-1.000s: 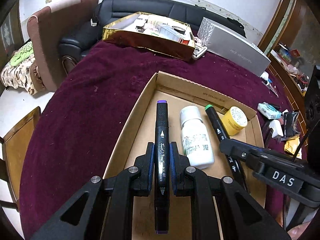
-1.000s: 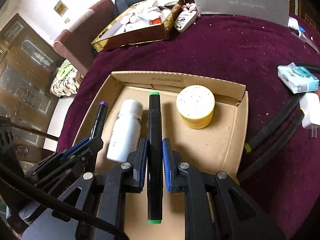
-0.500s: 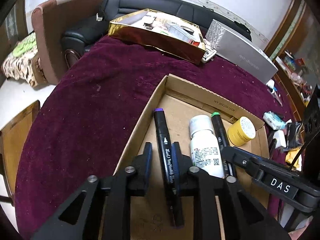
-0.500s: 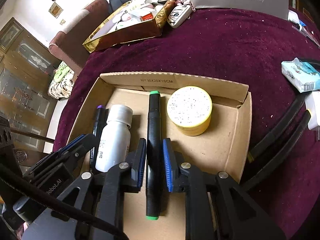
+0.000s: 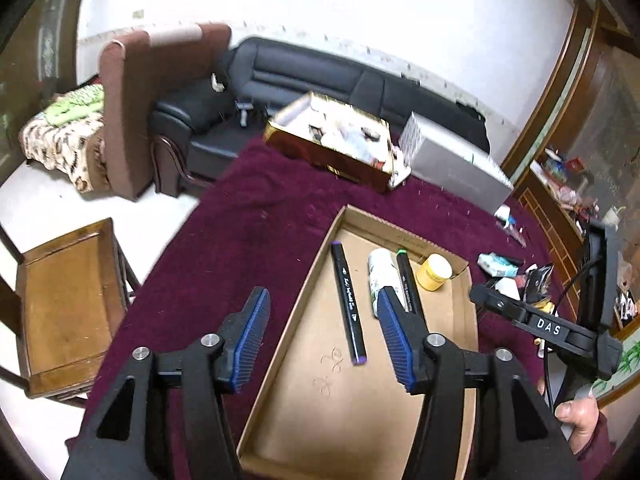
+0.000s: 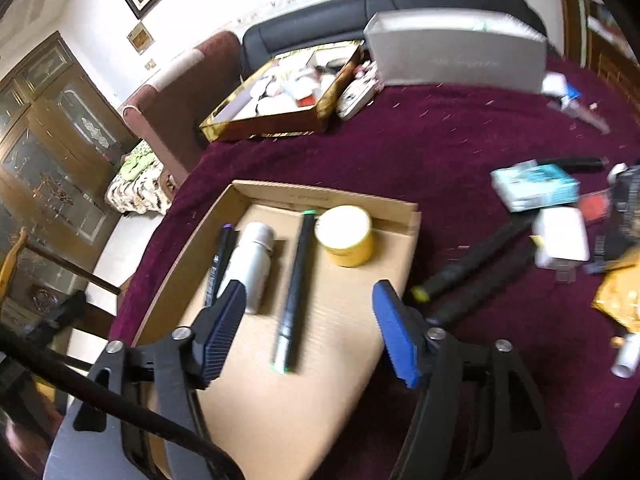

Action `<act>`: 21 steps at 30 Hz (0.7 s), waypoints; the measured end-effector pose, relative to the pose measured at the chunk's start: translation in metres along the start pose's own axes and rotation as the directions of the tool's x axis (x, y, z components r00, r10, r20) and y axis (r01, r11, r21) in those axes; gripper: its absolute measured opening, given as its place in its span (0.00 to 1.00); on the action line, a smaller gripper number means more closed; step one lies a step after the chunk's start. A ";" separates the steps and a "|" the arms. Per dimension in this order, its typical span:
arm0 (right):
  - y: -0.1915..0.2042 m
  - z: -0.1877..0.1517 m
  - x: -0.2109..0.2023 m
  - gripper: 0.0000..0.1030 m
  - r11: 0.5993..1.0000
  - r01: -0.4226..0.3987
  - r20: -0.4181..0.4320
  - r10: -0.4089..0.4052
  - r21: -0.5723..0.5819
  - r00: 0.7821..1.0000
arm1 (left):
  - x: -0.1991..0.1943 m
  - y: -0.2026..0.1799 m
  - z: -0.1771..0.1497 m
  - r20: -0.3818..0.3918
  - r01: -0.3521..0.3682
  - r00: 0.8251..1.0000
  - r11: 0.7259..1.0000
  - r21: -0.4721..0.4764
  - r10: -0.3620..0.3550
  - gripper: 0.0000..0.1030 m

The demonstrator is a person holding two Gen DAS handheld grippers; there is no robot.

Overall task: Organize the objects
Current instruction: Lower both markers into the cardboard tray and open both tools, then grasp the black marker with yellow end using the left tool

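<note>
- You are working in a living room: a black sofa and a brown armchair stand behind a desk (image 5: 256, 220) draped in a dark red cloth, with a gold box (image 6: 276, 120) and a grey box (image 6: 456, 56) at its far edge.
- The cardboard tray (image 5: 400, 412) lies on the cloth in front of you and holds four things in a row, lying roughly side by side.
- From the left: the purple-capped marker (image 5: 348, 300), the white bottle (image 6: 252, 264), the green-capped marker (image 6: 296, 284) and the yellow jar (image 6: 348, 240), which stands against the tray's far wall.
- Your left hand-held gripper (image 5: 324, 336) hovers above the tray with its jaws spread wide and nothing between them; the purple-capped marker lies flat on the cardboard below the gap.
- Your right hand-held gripper (image 6: 308, 328) is likewise spread and empty, over the green-capped marker, which rests on the tray floor.
- Judged from this, both markers are placed and that part of the tidying looks done.
- What seems left is the clutter on the cloth to your right: a teal packet (image 6: 536, 186), a white block (image 6: 562, 240), a yellow wrapper (image 6: 620, 300) and two black rods (image 6: 476, 264) beside the tray.
- Whether those belong in the tray, the pictures do not settle.
</note>
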State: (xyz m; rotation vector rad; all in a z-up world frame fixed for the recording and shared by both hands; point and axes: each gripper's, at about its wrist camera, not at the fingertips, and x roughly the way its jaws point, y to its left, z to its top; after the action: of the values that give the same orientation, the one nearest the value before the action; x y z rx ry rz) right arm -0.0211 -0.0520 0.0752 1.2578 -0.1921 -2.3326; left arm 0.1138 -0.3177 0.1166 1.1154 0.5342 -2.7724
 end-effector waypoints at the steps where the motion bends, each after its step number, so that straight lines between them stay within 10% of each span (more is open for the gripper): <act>1: -0.004 -0.003 -0.006 0.66 1.000 0.007 0.011 -0.007 -0.003 1.000 | -0.010 0.000 -0.002 0.018 0.005 1.000 1.000 -0.011 -0.004 0.50; 10: -0.064 -0.037 -0.067 0.66 0.996 0.090 0.092 -0.092 0.029 0.991 | -0.032 -0.065 -0.017 0.035 0.127 0.991 0.991 0.052 -0.129 0.50; 21: -0.172 -0.062 -0.139 0.71 0.964 0.161 0.218 -0.207 0.213 0.954 | 0.019 -0.191 -0.071 -0.199 0.319 0.937 0.935 0.155 -0.286 0.50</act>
State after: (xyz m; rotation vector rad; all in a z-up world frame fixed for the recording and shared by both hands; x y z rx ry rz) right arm 0.0347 0.1701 0.0858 1.1203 -0.4054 -2.6820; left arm 0.1031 -0.1134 0.1104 1.4373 0.5137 -3.0593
